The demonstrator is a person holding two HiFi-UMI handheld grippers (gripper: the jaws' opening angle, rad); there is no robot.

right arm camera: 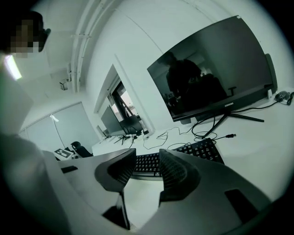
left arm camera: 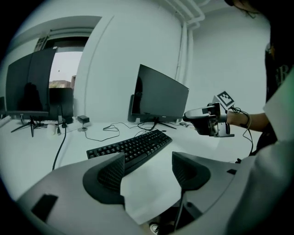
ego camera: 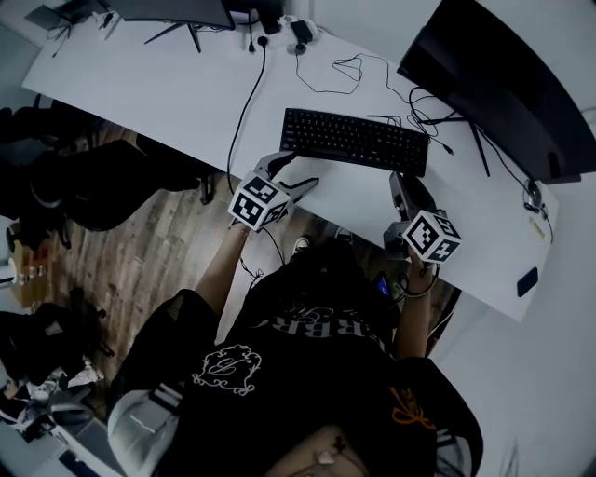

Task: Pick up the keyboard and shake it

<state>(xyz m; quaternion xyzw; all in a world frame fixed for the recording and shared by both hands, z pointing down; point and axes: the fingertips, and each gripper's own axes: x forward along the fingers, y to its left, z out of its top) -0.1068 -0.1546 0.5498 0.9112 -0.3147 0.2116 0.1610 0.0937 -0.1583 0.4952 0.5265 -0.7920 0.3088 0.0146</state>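
Note:
A black keyboard lies flat on the white desk, near its front edge. My left gripper hovers just short of the keyboard's left end, jaws wide apart and empty. In the left gripper view the keyboard lies beyond the gripper, and only bare desk shows between the pads. My right gripper is near the keyboard's right end, over the desk edge. Its jaws stand partly apart with nothing between them, and the keyboard lies ahead of them.
A large dark monitor stands behind the keyboard at the right, with loose cables trailing over the desk. A second monitor's stand is at the far left. A small dark object lies at the desk's right end. Black chairs stand on the wooden floor.

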